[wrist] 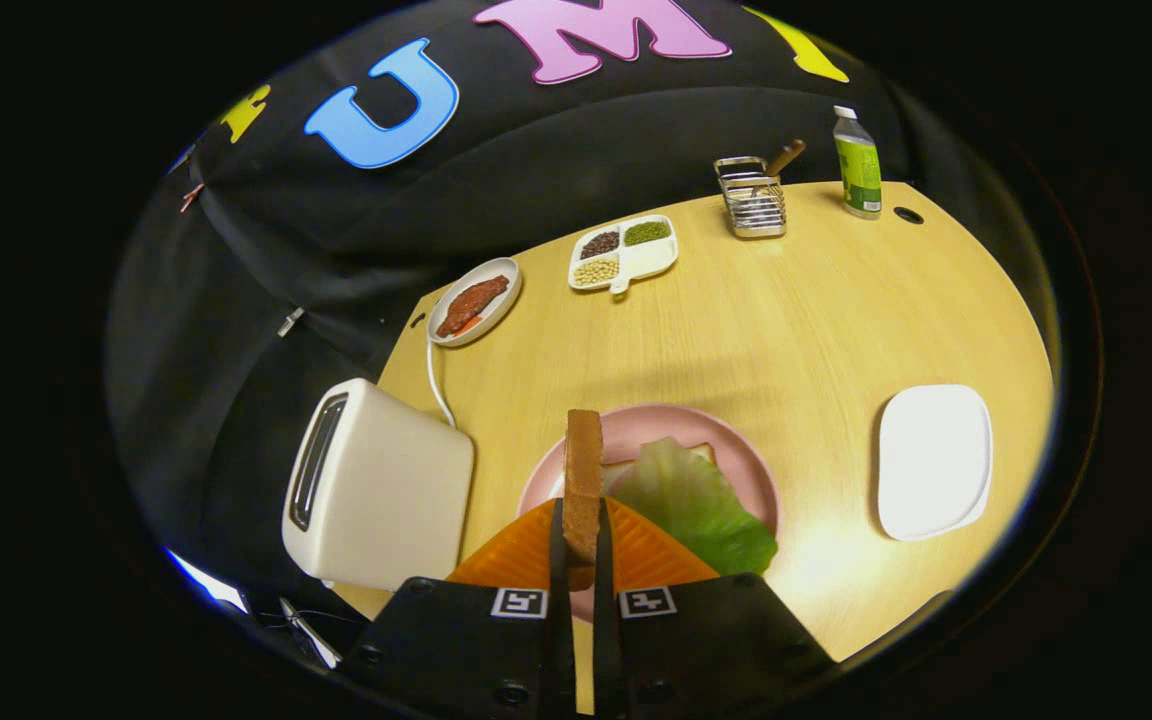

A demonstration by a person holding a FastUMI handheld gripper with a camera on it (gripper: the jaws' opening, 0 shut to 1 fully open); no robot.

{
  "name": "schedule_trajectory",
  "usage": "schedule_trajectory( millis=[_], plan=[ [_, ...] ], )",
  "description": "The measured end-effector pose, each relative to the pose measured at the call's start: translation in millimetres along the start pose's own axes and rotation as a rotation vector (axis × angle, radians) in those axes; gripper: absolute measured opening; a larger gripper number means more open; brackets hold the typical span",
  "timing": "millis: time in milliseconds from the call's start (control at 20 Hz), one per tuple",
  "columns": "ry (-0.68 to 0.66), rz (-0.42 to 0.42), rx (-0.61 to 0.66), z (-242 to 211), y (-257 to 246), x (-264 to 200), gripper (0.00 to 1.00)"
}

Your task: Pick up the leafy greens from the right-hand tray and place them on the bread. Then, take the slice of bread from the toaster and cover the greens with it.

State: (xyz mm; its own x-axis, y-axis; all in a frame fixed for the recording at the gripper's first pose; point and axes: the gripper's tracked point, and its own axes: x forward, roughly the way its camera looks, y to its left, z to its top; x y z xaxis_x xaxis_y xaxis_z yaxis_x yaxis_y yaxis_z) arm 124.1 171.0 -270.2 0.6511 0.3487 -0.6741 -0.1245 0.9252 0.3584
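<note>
A black cloth wall (266, 250) hangs behind a light wooden table (786, 320), which takes up most of the booth. On the table's left edge stands a cream-white toaster (376, 490) with one dark slot on its top; a white cord (433, 380) runs from behind it toward the back.

Just ahead of the fingers lies a round pink plate (736, 465). On it rests a pale slice of bread (704, 452), almost covered by a green lettuce leaf (701, 505) that reaches over the plate's near rim. To the right of the plate, well apart from it, sits a white square tray (934, 462) with rounded corners.

Farther back there is a white oval dish (476, 300) with a reddish-brown piece of meat (473, 304), and beside it a white divided dish (624, 255) with dark, green and pale yellow beans in three of its compartments. Near the far edge stands a metal wire rack (754, 200) with a brown handle sticking out, and to its right a small plastic bottle with a green label (857, 165).

The gripper (581, 545) is closed to a narrow gap, and both fingers press on a browned slice of toast (583, 470). The toast stands upright on its edge between them, above the left part of the pink plate and beside the lettuce. Whether it touches the plate, I cannot tell.
</note>
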Motion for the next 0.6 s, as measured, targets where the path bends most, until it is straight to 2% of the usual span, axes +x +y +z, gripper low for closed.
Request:
schedule_trajectory(
  millis=[250, 350, 450, 500, 600],
  plan=[
    [0.012, -0.047, 0.065, -12, -40, 9, 0.14],
    [0.016, -0.063, 0.095, -19, -53, 13, 0.21],
    [0.013, -0.081, 0.102, -23, -62, 19, 0.22],
    [0.009, -0.094, 0.094, -31, -66, 16, 0.27],
    [-0.003, -0.108, 0.083, -30, -68, 17, 0.32]
  ],
)
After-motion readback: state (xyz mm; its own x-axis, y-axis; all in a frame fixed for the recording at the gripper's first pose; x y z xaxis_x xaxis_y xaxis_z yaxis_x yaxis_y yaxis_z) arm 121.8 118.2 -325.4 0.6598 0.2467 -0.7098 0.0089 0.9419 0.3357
